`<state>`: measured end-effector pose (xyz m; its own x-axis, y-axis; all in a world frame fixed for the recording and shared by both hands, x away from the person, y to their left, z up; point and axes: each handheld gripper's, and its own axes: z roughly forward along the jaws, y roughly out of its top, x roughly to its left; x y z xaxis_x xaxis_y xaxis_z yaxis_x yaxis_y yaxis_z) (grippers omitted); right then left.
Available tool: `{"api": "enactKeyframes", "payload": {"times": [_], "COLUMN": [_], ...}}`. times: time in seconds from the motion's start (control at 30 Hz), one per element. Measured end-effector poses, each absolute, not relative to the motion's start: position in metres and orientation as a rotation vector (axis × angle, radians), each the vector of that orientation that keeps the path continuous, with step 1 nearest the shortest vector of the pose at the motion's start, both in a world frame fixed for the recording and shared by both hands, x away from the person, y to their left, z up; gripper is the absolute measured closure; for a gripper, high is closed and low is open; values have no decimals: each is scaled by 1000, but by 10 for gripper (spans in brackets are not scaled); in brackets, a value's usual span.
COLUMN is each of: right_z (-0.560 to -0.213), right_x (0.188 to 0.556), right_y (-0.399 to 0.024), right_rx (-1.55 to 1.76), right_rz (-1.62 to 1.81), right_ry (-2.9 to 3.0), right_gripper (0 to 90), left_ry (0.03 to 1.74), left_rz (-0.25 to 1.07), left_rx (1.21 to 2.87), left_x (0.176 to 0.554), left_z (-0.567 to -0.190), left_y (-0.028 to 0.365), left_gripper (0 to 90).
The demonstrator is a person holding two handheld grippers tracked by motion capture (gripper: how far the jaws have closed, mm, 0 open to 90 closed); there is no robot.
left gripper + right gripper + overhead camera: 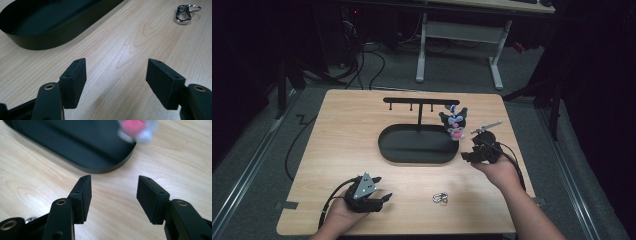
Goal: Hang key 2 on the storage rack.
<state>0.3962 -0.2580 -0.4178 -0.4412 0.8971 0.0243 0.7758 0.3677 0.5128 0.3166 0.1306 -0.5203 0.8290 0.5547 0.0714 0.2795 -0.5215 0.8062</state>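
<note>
High view first: the left tool (pixel 371 192) sits low on the desk (pixel 337 130) near the person's edge, jaws apart and nothing between them. The metal key ring (pixel 440 198) lies flat on the wood just off to that tool's right, not touching it. The right tool (pixel 480 149) hovers at the right end of the black oval tray (pixel 387 142), and the dark plush keychain (pixel 454 124) hangs from the rack's bar (pixel 419 100) just ahead of it — close, but apart from the jaws.

Left gripper view: both black pads (pixel 76 80) stand wide with bare wood between them. The key ring (pixel 184 14) is up ahead and to the right of the jaws, well clear. The tray (pixel 50 37) curves off ahead on the left.

Right gripper view: jaws are about half open, empty — only desk in the gap. The tray's rounded end (pixel 105 166) is straight ahead, and the plush (pixel 136 128) shows as a pink-and-white blur above it, past the right pad (pixel 150 197).
</note>
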Motion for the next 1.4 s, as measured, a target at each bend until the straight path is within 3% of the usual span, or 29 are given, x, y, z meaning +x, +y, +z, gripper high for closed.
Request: {"api": "enactKeyframes", "payload": {"times": [0.77, 1.17, 1.33, 1.4], "right_z": [-512, -511, -515, -517], "right_x": [283, 268, 270, 271], "right_y": [-279, -228, -215, -213], "right_rx": [1486, 1292, 1247, 1240], "right_rz": [1043, 1143, 1048, 1018], "right_ry": [2154, 2340, 2360, 2362], "right_gripper": [518, 591, 505, 500], "left_ry": [612, 641, 597, 654], "left_rz": [341, 304, 338, 293], "left_rx": [2140, 2130, 2164, 2116], "left_x": [314, 311, 312, 308], "left_z": [-519, -524, -522, -523], "left_y": [123, 116, 121, 120], "left_gripper": [357, 357, 357, 357]}}
